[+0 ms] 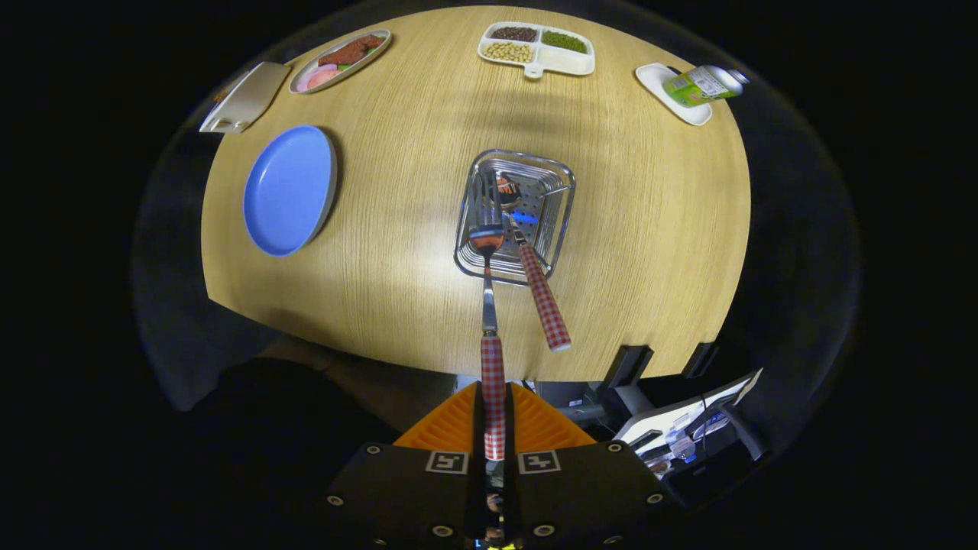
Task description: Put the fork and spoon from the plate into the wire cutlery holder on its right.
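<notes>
A fork (489, 294) with a checked handle and a shiny metal stem is clamped between the closed fingers of the gripper (493, 416), its tines held over the square wire holder (558, 221). A matching checked spoon (535, 279) is leaned inside the holder. A round blue plate (289, 189) is seen to the left on the wood-grain tabletop (382, 252).

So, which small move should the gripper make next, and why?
Probably lower it a little, then open. The gripper is shut on the fork, whose head hangs just over the wire cutlery holder; the spoon already leans inside, and the blue plate holds nothing.
</notes>
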`<state>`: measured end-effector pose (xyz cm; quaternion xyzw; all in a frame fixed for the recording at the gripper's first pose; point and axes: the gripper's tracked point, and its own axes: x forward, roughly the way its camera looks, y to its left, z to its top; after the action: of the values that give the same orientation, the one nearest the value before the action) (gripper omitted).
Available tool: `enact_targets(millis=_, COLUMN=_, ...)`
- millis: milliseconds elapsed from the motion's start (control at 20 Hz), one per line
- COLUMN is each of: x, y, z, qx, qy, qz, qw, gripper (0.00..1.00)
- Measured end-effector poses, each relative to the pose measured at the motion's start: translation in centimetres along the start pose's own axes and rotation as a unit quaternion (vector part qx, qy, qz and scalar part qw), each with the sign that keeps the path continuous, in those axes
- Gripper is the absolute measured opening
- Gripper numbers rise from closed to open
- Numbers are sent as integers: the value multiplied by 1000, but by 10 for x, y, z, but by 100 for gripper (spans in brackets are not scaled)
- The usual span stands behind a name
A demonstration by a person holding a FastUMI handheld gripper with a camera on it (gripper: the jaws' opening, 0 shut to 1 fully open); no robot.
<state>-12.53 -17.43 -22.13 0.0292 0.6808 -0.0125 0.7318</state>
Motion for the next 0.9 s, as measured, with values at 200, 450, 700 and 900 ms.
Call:
enact_targets(millis=200, x=-3, y=-8, z=4, qx=-18, qy=63, qz=4, qw=998, gripper=9)
enact_targets(millis=450, x=-4, y=-24, z=16, qx=-58, qy=134, qz=-21, qw=989, gripper=9)
enact_targets(millis=700, x=-10, y=-21, z=25, qx=-84, qy=191, qz=-21, qw=978, gripper=12)
enact_targets(millis=900, x=-15, y=-24, z=28, qx=-62, qy=190, qz=-15, qw=980, gripper=20)
